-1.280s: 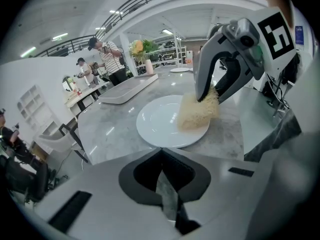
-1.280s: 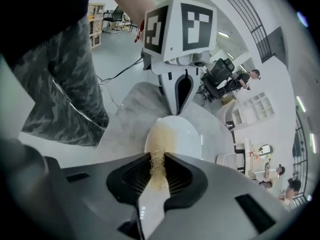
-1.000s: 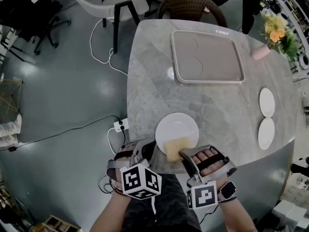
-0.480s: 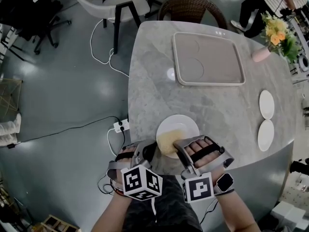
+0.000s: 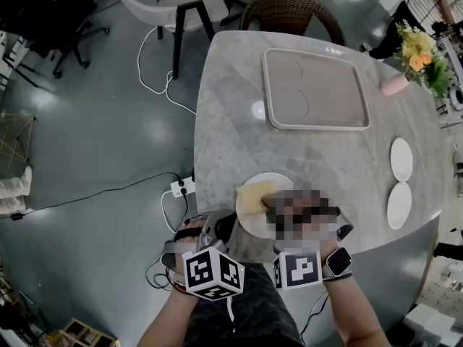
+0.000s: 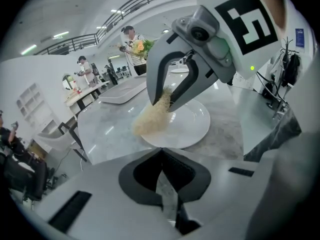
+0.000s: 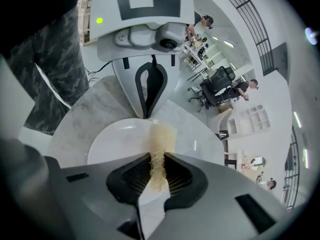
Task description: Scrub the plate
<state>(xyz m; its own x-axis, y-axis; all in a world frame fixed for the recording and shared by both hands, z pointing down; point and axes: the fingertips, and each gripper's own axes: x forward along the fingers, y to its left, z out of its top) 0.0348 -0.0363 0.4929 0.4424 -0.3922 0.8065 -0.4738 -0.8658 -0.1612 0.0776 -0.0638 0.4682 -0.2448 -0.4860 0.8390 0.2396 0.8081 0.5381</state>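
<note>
A white plate lies near the front edge of the marble table. My left gripper is shut on the plate's near rim, its jaws meeting at the edge in the left gripper view. My right gripper is shut on a tan fibrous scrubber. The scrubber presses on the plate's left side and overhangs its rim. In the head view a mosaic patch covers most of the right gripper.
A beige tray lies at the far side of the table. Two small white plates sit at the right edge and a pink vase of flowers at the far right. Chairs stand behind; a power strip is on the floor.
The right gripper has pushed the scrubber from the plate's near edge across to its far-left rim. The left gripper and the plate have stayed put.
</note>
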